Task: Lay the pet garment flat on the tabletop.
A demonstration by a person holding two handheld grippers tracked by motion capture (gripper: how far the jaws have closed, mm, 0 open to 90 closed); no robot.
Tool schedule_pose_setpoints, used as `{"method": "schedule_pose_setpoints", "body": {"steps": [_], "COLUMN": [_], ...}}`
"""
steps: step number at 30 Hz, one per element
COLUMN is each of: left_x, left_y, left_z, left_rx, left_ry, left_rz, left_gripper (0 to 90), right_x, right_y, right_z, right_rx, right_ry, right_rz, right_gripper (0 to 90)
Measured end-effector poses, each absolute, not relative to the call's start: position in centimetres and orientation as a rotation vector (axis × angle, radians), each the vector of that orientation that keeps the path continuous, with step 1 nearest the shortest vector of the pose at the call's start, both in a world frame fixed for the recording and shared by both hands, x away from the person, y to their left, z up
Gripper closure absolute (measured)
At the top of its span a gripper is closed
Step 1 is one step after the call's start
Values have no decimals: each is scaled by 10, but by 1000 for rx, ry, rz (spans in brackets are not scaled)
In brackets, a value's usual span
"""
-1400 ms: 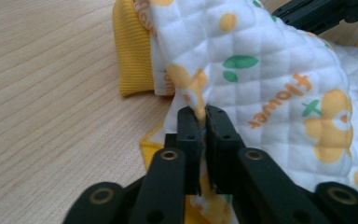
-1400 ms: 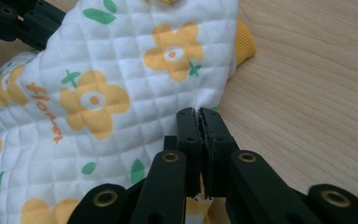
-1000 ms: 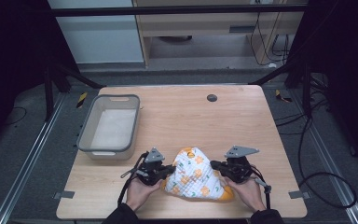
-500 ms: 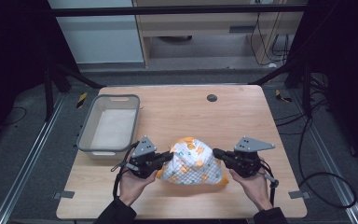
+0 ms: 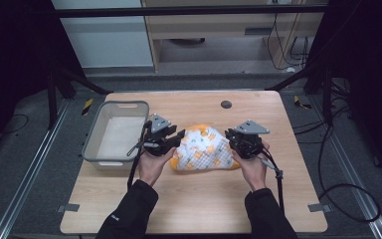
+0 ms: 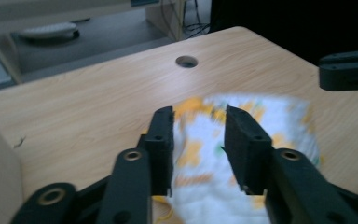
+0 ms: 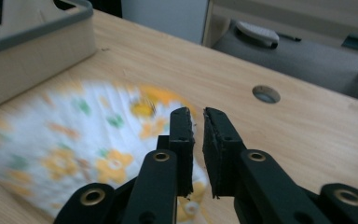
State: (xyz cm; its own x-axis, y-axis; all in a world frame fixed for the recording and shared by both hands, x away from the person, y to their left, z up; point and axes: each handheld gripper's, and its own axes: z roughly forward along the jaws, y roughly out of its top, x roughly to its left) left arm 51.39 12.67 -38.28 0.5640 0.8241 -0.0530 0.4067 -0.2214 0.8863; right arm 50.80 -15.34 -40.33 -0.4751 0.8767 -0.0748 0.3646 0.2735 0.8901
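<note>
A white cloth [image 5: 203, 148] with orange and green flowers lies bunched up in the middle of the wooden table [image 5: 199, 209], a bit toward the near side. Its long way runs left to right, from one gripper to the other. An orange edge peeks out along its near side and at its far top. The left gripper [image 5: 174, 142] sits at the left end of the cloth, with its jaws pointing right. In the left gripper view its jaws stand a little apart with cloth [image 6: 242, 154] between them, but I cannot tell if they pinch it. The right gripper [image 5: 235, 142] sits at the right end, pointing left. In the right gripper view its jaws are almost shut, with just a thin gap, and the cloth [image 7: 84, 140] lies just under and beside them; I cannot tell if they hold any. Both hands reach in from the near edge, with dark sleeves, and the left hand [image 5: 151, 164] and right hand [image 5: 251, 167] wrap around the gripper handles. A grey bin [image 5: 102, 152] stands just left of the left gripper, near the table's left edge. A small round hole [image 5: 226, 104] sits farther off. The far half of the table and the near strip are bare wood with lots of room.
</note>
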Motion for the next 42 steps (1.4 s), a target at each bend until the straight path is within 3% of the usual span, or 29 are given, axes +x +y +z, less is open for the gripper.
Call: {"method": "schedule_pose_setpoints", "body": {"steps": [10, 14, 23, 35, 42], "left_x": [483, 473, 466, 474, 478], "left_y": [160, 169, 164, 143, 128], "left_z": [-407, -421, -454, -477, -488], "left_rx": [1907, 1959, 2055, 2161, 2220], "left_ry": [988, 987, 971, 928, 920], "left_rz": [533, 539, 508, 510, 468], "left_gripper": [442, 426, 414, 430, 536], "right_x": [475, 462, 452, 470, 476], "right_y": [-188, -204, -221, -200, -193], "right_z": [-408, -415, -455, -484, -493], "right_rx": [1093, 1104, 1157, 1151, 1133], "right_ry": [1996, 2015, 2120, 2227, 2259], "right_rz": [1200, 1214, 1175, 1095, 1061], "right_gripper": [621, 572, 559, 543, 583]}}
